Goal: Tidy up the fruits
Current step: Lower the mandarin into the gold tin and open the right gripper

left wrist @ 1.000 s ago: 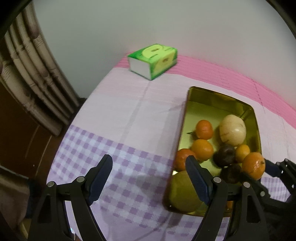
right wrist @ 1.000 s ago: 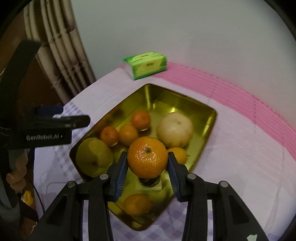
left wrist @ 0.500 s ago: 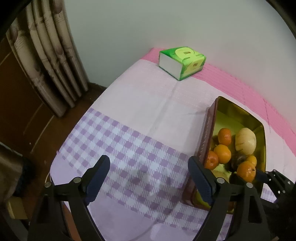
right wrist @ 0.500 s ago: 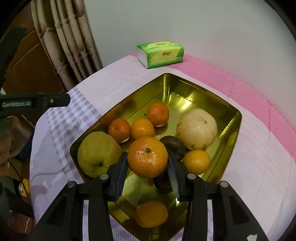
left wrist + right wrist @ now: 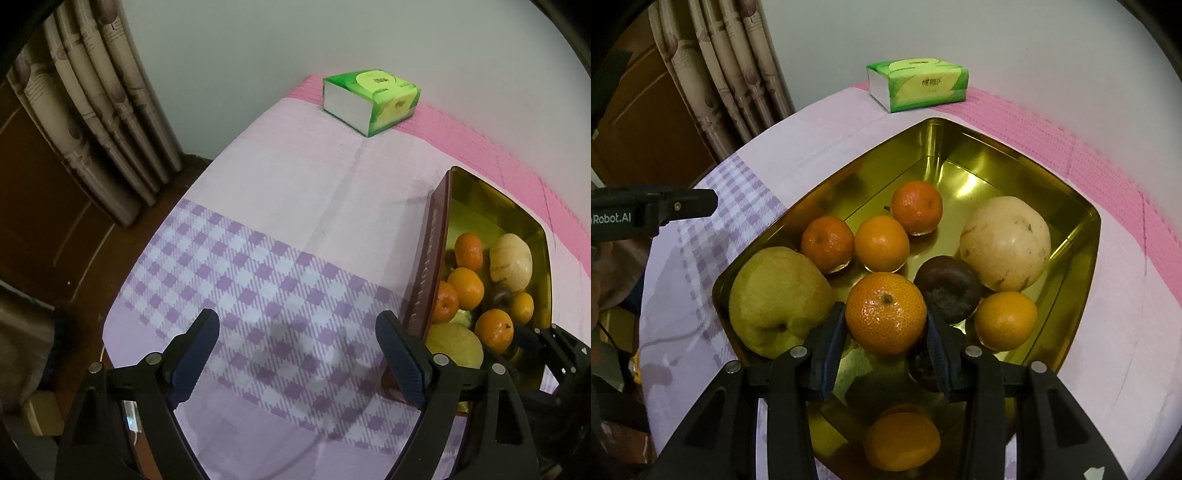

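The right gripper (image 5: 886,332) is clamping a tangerine (image 5: 885,313) between its blue pads and is holding it over the near half of a gold tray (image 5: 1078,258). The left gripper (image 5: 297,354) is hovering over bare checked cloth (image 5: 236,266) with its fingers wide apart and nothing between them; its jaws have just been opening.

In the right wrist view, fruit is filling most of the tray. A large green pear (image 5: 777,301) is lying at 9 o'clock from the held tangerine, against the tray's left wall. Three small oranges (image 5: 881,243) are sitting at 12 o'clock. A dark round fruit (image 5: 947,293) is sitting just beside the tangerine at 3 o'clock, with a pale melon-like fruit (image 5: 1006,243) beyond it at 2 o'clock and another orange at 4 o'clock. One more orange (image 5: 901,441) is lying at 6 o'clock, near the tray's front corner. The far corner of the tray, at 12 o'clock, is bare metal.

In the left wrist view, the tray's dark red outer wall (image 5: 424,266) is standing at 2 o'clock, just beside the right finger (image 5: 402,362). The cloth's left edge is dropping off at 9 o'clock toward a curtain (image 5: 92,122). A green tissue box (image 5: 369,101) is sitting at 12 o'clock by the wall, well apart from the tray.
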The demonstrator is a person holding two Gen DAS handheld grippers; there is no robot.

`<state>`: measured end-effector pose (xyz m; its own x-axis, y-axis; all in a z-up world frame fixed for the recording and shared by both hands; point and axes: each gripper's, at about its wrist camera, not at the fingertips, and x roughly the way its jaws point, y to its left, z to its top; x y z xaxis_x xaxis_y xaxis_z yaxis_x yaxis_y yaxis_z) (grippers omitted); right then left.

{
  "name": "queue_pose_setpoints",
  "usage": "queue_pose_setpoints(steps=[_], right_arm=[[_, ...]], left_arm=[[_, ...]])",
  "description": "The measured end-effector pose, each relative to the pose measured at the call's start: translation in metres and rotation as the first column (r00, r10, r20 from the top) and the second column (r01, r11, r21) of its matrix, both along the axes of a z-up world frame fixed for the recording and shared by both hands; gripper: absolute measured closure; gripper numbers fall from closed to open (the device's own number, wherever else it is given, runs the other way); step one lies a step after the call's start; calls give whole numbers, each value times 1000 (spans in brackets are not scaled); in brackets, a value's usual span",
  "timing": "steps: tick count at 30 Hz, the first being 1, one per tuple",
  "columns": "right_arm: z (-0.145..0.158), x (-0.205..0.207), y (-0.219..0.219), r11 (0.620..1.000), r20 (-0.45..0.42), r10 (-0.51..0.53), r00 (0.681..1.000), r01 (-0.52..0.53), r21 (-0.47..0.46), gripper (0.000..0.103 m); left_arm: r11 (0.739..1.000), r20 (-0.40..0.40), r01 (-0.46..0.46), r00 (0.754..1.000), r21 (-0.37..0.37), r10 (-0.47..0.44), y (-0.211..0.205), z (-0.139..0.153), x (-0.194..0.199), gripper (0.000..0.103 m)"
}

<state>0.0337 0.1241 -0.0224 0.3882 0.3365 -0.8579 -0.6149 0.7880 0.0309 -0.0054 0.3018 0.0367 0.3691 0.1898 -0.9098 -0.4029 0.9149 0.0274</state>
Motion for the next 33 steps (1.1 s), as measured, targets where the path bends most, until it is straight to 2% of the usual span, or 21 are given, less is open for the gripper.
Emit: queue_pose_setpoints(steps=[15, 20, 27, 33], right_arm=[[-2, 9, 16, 991, 98, -24, 995, 37, -126, 64], [0, 21, 15, 993, 78, -56, 995, 64, -102, 64], [0, 35, 16, 991, 76, -83, 994, 91, -102, 63], [-2, 34, 15, 989, 75, -94, 993, 101, -107, 63]], left_arm=[[1000, -4, 4, 1000, -20, -4, -1, -4, 1, 17], [1000, 8, -11, 1000, -25, 11, -1, -2, -1, 17], [1000, 11, -1, 1000, 6, 1, -8, 1, 1, 17], [1000, 13, 8, 1000, 18, -8, -12, 1, 2, 17]])
